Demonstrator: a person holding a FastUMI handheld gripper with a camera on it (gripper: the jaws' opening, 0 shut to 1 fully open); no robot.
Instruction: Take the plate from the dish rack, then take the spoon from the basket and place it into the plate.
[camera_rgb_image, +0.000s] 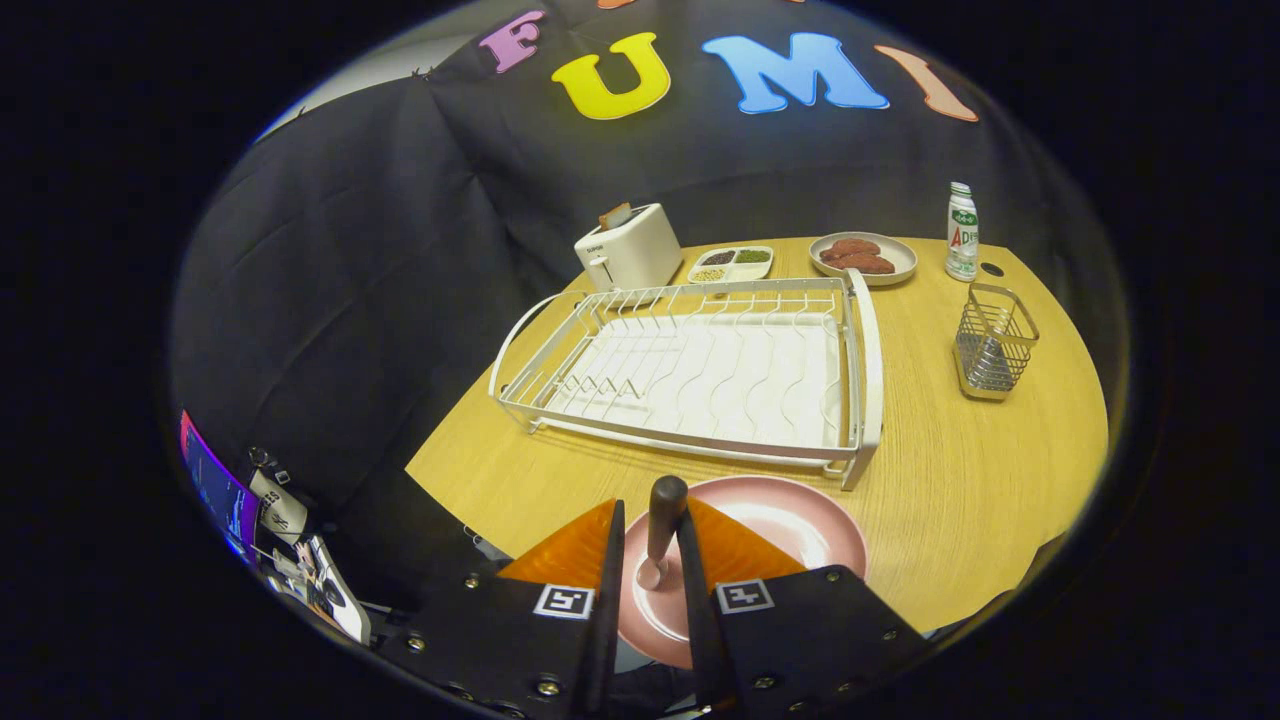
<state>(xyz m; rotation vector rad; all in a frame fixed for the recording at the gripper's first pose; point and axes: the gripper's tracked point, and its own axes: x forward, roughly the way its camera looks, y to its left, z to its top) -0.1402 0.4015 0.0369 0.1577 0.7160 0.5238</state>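
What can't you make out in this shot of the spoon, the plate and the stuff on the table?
- Spoon: its handle stands between the gripper fingers; whether both press on it is unclear.
- Pink plate: near part hidden by the gripper body, gripper view.
- Wire basket: contents too small to tell.
- Bottle: label too small.
- Toaster: item in slot too small to identify.

The single fisheye camera rides on the hand-held gripper (650, 560), looking forward and steeply down along its fingers. It sits close above the near edge of the bench (960, 480), facing across it toward the booth's cloth wall (330, 250).
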